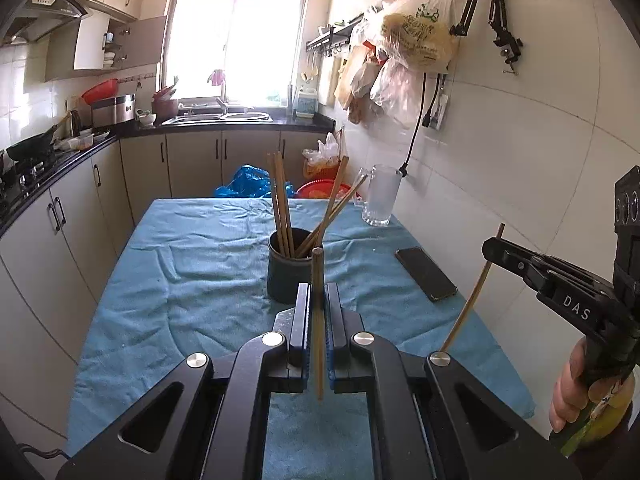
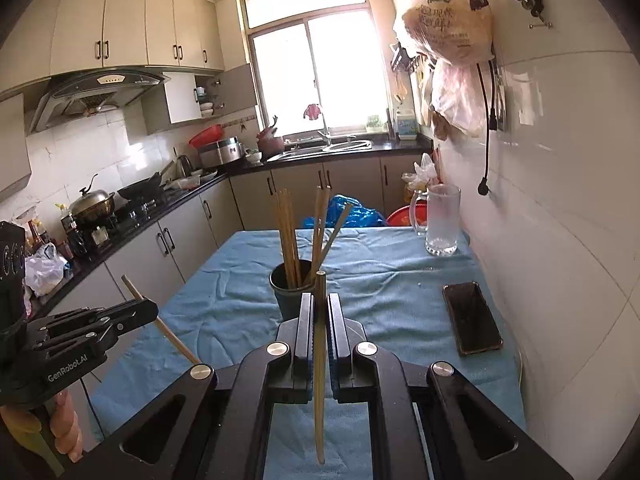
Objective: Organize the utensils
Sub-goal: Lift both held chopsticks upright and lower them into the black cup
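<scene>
While each gripper, left and right, pinches one chopstick upright above the blue cloth, the loading step continues: next, lowering both into the dark holder just ahead.

My surface carries a rumpled blue cloth. A dark phone lies flat near its right edge. At the far right corner stands a clear glass mug. Beyond the far edge I see a blue plastic bag and a red basin.
</scene>
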`<state>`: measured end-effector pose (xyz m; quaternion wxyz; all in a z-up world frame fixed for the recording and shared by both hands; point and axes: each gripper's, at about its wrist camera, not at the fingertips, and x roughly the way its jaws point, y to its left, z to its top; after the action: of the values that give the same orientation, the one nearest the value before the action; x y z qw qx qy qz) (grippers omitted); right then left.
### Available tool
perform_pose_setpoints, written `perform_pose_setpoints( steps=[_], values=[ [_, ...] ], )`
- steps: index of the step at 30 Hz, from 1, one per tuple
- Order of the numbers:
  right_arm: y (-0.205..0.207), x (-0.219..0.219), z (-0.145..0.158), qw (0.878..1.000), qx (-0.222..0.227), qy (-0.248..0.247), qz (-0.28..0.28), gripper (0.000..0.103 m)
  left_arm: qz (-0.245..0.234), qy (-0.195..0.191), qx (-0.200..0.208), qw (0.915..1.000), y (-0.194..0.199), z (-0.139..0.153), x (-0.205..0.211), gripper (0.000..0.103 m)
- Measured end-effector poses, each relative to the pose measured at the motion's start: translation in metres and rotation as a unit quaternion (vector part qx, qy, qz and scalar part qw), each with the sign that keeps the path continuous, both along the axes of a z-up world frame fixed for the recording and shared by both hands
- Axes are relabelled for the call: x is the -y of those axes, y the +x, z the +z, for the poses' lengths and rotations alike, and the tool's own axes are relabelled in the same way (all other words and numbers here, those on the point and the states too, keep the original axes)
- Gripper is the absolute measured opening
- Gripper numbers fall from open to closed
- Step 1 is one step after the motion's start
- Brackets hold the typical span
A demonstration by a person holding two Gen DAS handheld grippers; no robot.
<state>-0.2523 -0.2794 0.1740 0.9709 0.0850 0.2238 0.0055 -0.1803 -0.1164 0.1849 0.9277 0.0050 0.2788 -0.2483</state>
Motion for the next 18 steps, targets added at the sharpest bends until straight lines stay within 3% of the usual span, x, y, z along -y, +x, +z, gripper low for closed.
perform_pose_setpoints(
  steps=[11, 18],
  values=[
    [0.009, -0.001, 0.011, 1.000, 0.008, 0.002, 0.001, 0.006, 0.016, 0.014, 0.008, 0.9997, 0.011, 0.012, -0.004, 0.006],
    [0.017, -0.002, 0.017, 1.000, 0.009, 0.001, 0.003, 0.006, 0.031, 0.043, 0.016, 0.9985, 0.021, 0.019, -0.006, 0.006]
  ],
)
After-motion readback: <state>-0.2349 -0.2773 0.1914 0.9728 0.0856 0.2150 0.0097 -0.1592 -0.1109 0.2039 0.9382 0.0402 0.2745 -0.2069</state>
